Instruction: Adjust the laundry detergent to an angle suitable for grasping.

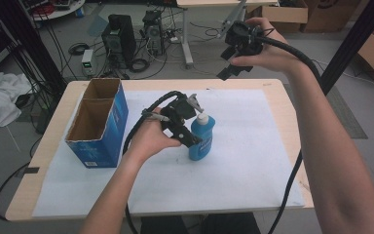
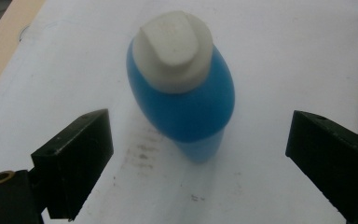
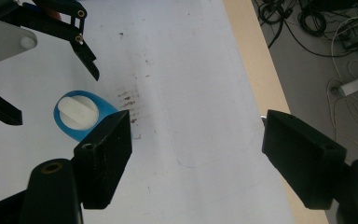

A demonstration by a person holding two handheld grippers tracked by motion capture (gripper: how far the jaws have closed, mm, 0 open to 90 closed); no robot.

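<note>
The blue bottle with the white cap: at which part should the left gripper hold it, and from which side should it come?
Probably the blue body just below the white cap, coming from above as now. The blue bottle stands upright on the white sheet, and the left gripper already has its open jaws one on each side of it. The body looks oval, so closing across it seems steadier than on the cap.

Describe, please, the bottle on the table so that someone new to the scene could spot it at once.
Start at the white sheet covering the wooden table; an open blue cardboard box stands at its left. Right of that box, near the sheet's middle, stands the bottle, upright between the open left tongs. It is the one blue container with a white cap.
</note>
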